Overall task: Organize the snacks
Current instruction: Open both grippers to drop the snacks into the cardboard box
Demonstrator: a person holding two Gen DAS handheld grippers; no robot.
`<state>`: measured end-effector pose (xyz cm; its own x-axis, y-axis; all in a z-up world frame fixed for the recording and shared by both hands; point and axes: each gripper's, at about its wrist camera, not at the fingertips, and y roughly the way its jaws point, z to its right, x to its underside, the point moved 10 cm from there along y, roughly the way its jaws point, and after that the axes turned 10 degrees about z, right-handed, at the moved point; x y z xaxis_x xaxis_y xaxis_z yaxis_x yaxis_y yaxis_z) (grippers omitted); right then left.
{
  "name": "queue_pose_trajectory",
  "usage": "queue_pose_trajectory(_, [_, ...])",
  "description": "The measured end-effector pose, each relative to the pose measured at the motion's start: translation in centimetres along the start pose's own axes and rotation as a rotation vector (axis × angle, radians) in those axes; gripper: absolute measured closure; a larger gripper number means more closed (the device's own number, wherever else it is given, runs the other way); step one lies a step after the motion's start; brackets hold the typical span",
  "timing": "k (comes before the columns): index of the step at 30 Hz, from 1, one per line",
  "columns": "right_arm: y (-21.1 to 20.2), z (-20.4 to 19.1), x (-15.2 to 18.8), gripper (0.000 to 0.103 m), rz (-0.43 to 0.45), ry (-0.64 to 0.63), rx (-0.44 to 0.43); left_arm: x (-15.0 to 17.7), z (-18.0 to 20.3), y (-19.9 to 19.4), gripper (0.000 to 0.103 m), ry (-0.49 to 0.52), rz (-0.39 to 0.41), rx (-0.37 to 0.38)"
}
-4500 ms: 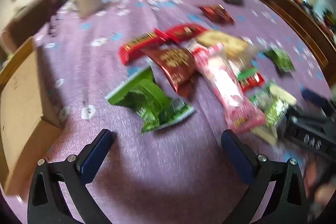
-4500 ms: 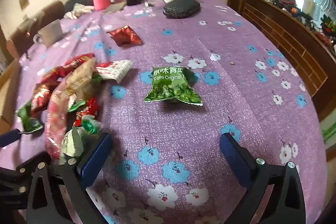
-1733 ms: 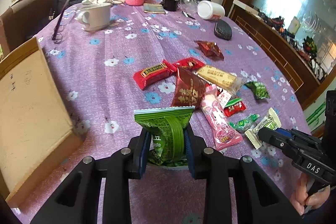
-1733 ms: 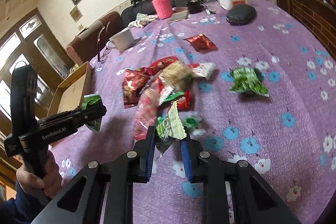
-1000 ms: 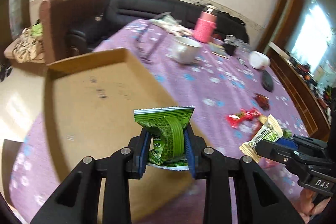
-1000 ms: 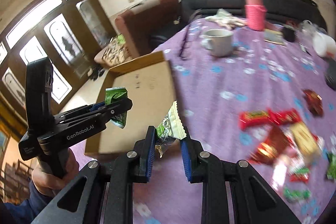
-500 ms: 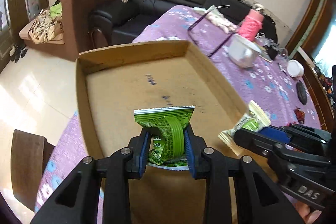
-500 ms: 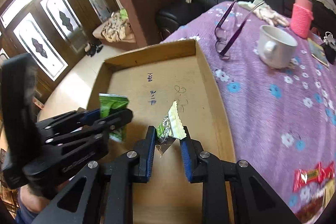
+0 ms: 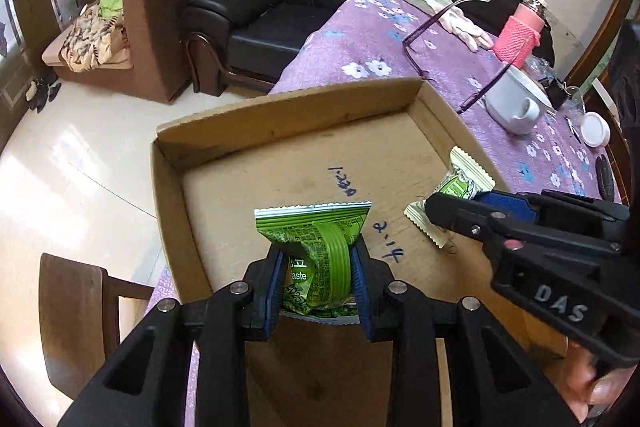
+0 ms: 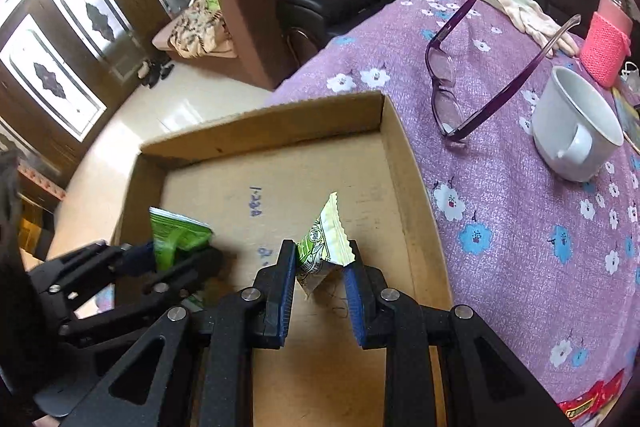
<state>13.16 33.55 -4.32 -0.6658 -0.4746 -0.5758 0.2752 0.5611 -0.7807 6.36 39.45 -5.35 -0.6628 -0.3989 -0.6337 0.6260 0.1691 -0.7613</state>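
Snacks: none lying in the cardboard box [image 9: 224, 131] yet; both carried ones hang above its bare floor. Green packet [image 9: 316, 247] pinched narrow in left claw [image 9: 318, 279], at 9 o'clock of pale wrapper [image 10: 324, 243], likewise clamped in right claw [image 10: 320, 267]. Release pending; red packets [image 10: 588, 403] left on tabletop [image 10: 520, 227].

Red snack packets [image 10: 588, 405] cut off at the edge.

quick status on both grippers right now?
Left gripper: shut on the green pea snack bag, over the cardboard box.
Right gripper: shut on the pale green snack packet, over the same box.
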Motion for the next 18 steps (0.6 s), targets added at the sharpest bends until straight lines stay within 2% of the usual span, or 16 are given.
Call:
queue_pose_trajectory(7, [-0.2, 0.2, 0.0, 0.076, 0.020, 0.020, -0.020, -0.2, -0.2, -0.1, 0.071, -0.023, 0.016, 0.013])
queue_pose_trajectory(9, [-0.5, 0.3, 0.0, 0.076, 0.027, 0.036, -0.028, -0.2, -0.1, -0.1, 0.066, -0.022, 0.019, 0.022])
queue_pose_trajectory(11, [-0.9, 0.3, 0.3, 0.076, 0.027, 0.040, -0.039, -0.2, 0.0, -0.3, 0.053, -0.024, 0.022, 0.026])
queue_pose_trajectory(18, [-3.2, 1.4, 0.7, 0.076, 0.058, 0.068, -0.047, -0.5, 0.2, -1.9, 0.052, -0.045, 0.060, 0.036])
